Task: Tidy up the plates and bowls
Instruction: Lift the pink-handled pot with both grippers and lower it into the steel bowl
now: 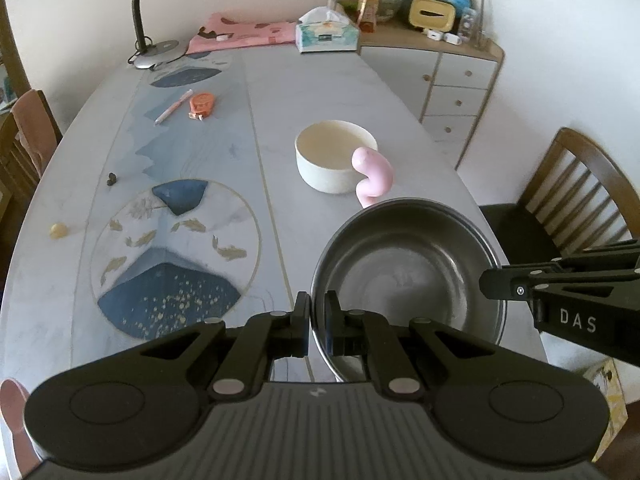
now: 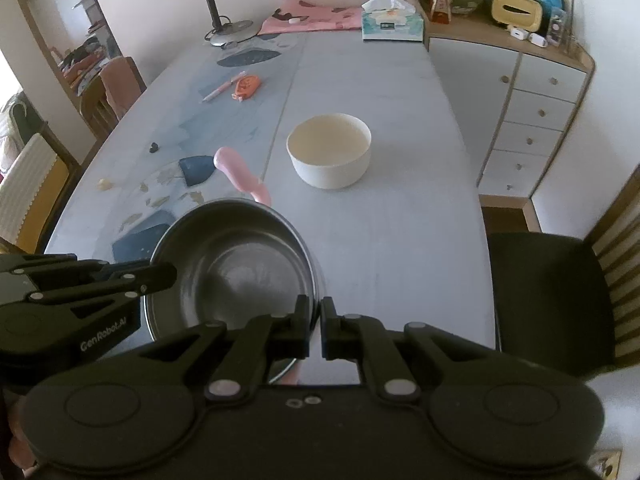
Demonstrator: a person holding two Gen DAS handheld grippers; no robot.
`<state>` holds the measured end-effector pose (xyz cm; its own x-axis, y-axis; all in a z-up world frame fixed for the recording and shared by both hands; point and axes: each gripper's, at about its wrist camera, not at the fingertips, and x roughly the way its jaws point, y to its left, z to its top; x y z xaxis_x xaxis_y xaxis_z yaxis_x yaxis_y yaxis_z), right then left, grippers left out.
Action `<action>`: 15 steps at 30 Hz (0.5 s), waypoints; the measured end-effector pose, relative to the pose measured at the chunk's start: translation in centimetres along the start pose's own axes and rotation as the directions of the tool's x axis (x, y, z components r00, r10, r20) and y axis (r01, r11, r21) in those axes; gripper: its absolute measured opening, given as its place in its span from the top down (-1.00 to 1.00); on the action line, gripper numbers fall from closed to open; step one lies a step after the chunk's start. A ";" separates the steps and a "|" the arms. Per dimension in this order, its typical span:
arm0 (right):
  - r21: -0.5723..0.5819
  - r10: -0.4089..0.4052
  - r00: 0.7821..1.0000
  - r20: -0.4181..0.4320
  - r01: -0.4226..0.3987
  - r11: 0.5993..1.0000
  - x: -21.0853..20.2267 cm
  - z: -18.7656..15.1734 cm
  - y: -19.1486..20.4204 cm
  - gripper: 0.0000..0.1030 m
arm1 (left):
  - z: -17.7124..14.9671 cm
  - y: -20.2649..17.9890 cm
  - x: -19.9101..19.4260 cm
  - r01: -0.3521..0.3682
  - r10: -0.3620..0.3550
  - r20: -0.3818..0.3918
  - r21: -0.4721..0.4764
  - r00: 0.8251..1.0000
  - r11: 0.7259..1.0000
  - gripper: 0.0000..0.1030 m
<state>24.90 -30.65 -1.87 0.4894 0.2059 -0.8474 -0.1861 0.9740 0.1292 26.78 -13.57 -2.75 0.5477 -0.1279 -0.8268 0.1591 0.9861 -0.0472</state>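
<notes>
steel bowl (image 1: 404,276) is hanging above the worktop (image 1: 280,92), left gripper (image 1: 318,312) and right gripper (image 2: 315,316) pinching opposite rims; keeping it level toward the cream bowl (image 1: 336,156) looks wise.

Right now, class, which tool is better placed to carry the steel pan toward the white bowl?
Neither alone: left tool and right tool each pinch the steel pan rim, while the white bowl sits ahead.

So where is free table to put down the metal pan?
Bare table lies right of the metal pan, up to the chair-side edge, and behind the cream bowl toward the tissue box. Crowded: the left strip with the pen and orange tape dispenser.
</notes>
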 end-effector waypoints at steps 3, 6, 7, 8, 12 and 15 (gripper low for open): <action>0.017 -0.006 1.000 0.007 0.006 1.000 -1.2 -1.5 0.5 0.88 | -1.3 0.1 -1.0 0.013 -0.012 -0.007 0.010 1.000 1.000 0.88; 0.033 -0.011 1.000 0.007 0.011 0.999 -2.1 -2.9 1.1 0.88 | -2.8 0.1 -1.9 0.020 -0.019 -0.016 0.021 1.000 1.000 0.88; 0.036 -0.013 1.000 0.006 0.013 0.999 -2.3 -3.4 1.3 0.88 | -3.4 0.1 -2.2 0.024 -0.024 -0.019 0.025 1.000 0.999 0.88; 0.040 -0.015 1.000 0.003 0.015 0.999 -2.4 -4.0 1.5 0.88 | -3.8 0.1 -2.4 0.028 -0.027 -0.022 0.028 0.999 0.999 0.88; 0.068 -0.021 1.000 -0.006 0.022 0.997 -2.8 -5.9 2.1 0.88 | -5.6 0.0 -3.2 0.038 -0.036 -0.036 0.040 0.999 0.999 0.88; 0.081 -0.020 1.000 -0.015 0.021 0.996 -2.8 -7.0 2.4 0.88 | -6.9 0.0 -3.3 0.043 -0.040 -0.056 0.046 0.998 0.998 0.88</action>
<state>17.08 -29.54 -2.79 0.4803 0.1850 -0.8574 -0.1062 0.9826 0.1525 19.31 -12.40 -3.93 0.4943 -0.1613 -0.8542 0.2200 0.9739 -0.0565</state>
